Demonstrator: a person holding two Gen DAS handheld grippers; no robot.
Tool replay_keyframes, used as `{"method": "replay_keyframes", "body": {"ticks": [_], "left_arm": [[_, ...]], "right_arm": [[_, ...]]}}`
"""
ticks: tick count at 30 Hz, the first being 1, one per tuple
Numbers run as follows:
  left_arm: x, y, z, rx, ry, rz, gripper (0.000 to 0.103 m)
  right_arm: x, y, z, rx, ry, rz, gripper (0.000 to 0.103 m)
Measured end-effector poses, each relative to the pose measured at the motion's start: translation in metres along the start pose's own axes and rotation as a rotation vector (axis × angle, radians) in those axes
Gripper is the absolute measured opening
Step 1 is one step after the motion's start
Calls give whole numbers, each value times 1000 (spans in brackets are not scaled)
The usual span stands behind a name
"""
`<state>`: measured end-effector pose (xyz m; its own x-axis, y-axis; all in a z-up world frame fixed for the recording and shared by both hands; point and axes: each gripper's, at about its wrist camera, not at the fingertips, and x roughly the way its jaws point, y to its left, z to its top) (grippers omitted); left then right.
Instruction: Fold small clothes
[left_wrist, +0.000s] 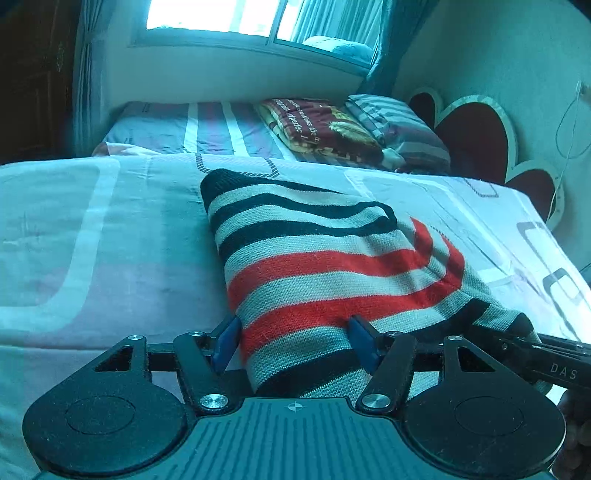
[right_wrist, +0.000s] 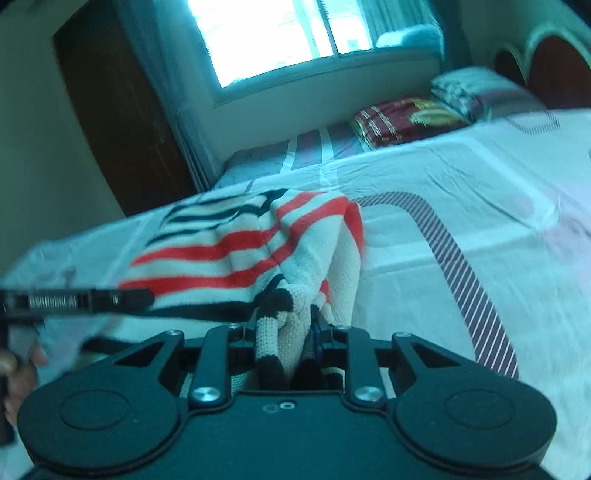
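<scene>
Pale patterned bedsheet (left_wrist: 110, 236) under striped sweater (left_wrist: 332, 266); folded maroon blanket (left_wrist: 321, 129) and pillow (left_wrist: 399, 125) far right. Left gripper (left_wrist: 295, 341) jaws spread, straddling sweater's near edge; right gripper (right_wrist: 291, 328) pinching bunched sweater.

"DAS" on the right tool (left_wrist: 554, 354), partial "perfec" on folded blanket (left_wrist: 325, 127)

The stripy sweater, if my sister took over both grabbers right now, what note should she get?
Right gripper: shut on a bunched edge of the striped sweater.
Left gripper: open, the sweater's near edge lying between its blue pads, not pinched.
Sweater: on the bed sheet, partly doubled over.
Done: first fold seems started.
Left: finish folding and flatten it.
</scene>
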<state>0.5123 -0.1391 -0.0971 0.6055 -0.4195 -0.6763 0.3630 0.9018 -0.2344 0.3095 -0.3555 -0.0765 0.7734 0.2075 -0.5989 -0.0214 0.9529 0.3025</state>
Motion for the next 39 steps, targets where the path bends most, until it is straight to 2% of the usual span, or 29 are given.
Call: {"method": "replay_keyframes", "body": {"ticks": [3, 5, 6, 10, 13, 14, 16, 19, 21, 23, 24, 25, 27, 29, 31, 32, 33, 34, 37, 39], "left_arm": [[3, -3, -3, 5, 1, 7, 64], [1, -3, -3, 1, -1, 8, 65], [-6, -1, -3, -11, -11, 2, 65], [-47, 3, -21, -21, -64, -12, 65], [-62, 2, -42, -35, -73, -5, 65], [-62, 4, -47, -51, -70, -2, 65], [-57, 8, -56, -83, -42, -6, 65], [-60, 5, -62, -22, -40, 20, 65], [-60, 1, -67, 50, -35, 53, 65], [-62, 4, -64, 56, -23, 45, 65], [-67, 7, -60, 47, -33, 39, 65], [-74, 10, -54, 33, -64, 39, 65], [-78, 17, -42, 26, -96, 40, 65], [-67, 19, -31, 24, -87, 47, 65], [-55, 21, -25, 5, -64, 35, 65], [-51, 22, -24, -5, -59, 32, 65], [-47, 21, -25, -3, -46, 33, 65], [-43, 19, -25, 4, -28, 34, 65], [-45, 26, -25, -10, -29, 14, 65], [-47, 31, -22, -18, -48, 4, 65]], "right_arm": [[6, -4, -6, 10, 19, -4, 24], [6, -11, -1, 68, 30, 20, 25], [3, -15, 3, 103, 33, 40, 29], [-29, -26, 2, 192, 6, 70, 36], [-40, -32, -8, 229, 35, 104, 38], [-39, -31, -11, 220, 50, 97, 38], [-36, -28, -16, 200, 68, 68, 16], [-40, -30, -22, 192, 57, 48, 13], [-35, -35, -26, 198, 85, 39, 13], [-33, -37, -23, 185, 110, 50, 13], [-39, -38, -17, 194, 83, 53, 23], [-49, -40, -12, 204, 29, 58, 26], [-56, -38, 1, 180, -41, 58, 23], [-46, -31, 12, 139, -45, 79, 18], [-30, -15, 18, 38, -35, 73, 15], [-20, -9, 18, -11, -7, 52, 15], [-9, -8, 16, -49, 42, -2, 13], [0, -9, 13, -80, 73, -71, 16], [-3, -15, 15, -26, 82, -46, 17], [-9, -11, 23, -23, 38, -37, 17]]}}
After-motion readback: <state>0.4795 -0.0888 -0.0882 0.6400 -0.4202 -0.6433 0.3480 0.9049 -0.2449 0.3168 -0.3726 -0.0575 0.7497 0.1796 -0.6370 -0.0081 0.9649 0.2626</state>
